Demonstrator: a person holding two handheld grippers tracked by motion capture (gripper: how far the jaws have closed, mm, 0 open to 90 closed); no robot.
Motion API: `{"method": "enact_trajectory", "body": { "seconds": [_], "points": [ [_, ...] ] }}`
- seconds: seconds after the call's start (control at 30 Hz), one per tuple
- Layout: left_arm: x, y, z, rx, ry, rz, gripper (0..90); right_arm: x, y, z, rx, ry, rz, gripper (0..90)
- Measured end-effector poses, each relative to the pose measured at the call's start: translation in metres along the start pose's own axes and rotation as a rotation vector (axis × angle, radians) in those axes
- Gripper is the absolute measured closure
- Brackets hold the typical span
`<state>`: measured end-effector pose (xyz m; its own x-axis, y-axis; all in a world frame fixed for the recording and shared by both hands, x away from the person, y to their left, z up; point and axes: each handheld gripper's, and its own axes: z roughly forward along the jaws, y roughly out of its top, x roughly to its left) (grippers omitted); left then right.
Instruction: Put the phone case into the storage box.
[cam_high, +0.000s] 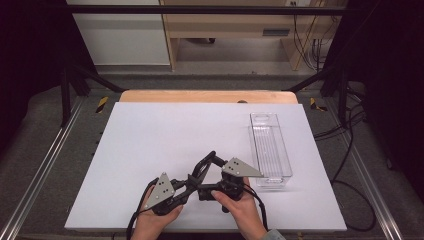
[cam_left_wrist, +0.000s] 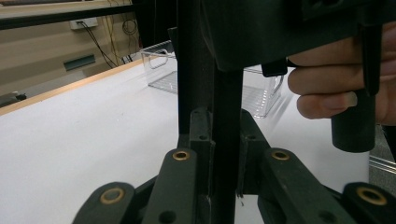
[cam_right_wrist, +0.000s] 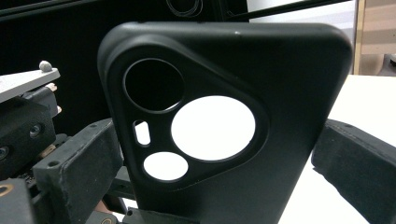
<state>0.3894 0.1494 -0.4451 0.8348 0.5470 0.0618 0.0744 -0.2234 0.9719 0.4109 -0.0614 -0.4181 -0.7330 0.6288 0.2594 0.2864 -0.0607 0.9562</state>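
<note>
We have a black phone case (cam_right_wrist: 224, 121) standing upright in the middle of the right gripper view, its camera cut-outs showing white table through them; in the high view it sits low and centre, held above the white table (cam_high: 150, 140) between the two grippers. The left gripper (cam_left_wrist: 219, 140) pinches it edge-on, jaws pressed tight on the thin wall; the right gripper (cam_right_wrist: 210, 154) has a pad on either side of the case, though we cannot tell whether those pads press on it or merely flank it. We judge the main risk to be the soft case flexing or twisting out of the narrow pinch if the hands pull apart unevenly; it would then drop flat on the table. The clear bin (cam_high: 270, 150) lies right of centre, near the right hand (cam_high: 242, 207); a careless swing could knock it.
</note>
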Motion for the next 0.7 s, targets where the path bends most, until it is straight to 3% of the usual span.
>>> {"method": "enact_trajectory", "body": {
  "seconds": [0.7],
  "points": [
    [-0.0061, -0.0006, 0.0033, -0.005, -0.025, -0.026, 80.6, -0.0015, -0.0037, 0.0017, -0.026, 0.0, 0.028, 5.4]
  ]
}}
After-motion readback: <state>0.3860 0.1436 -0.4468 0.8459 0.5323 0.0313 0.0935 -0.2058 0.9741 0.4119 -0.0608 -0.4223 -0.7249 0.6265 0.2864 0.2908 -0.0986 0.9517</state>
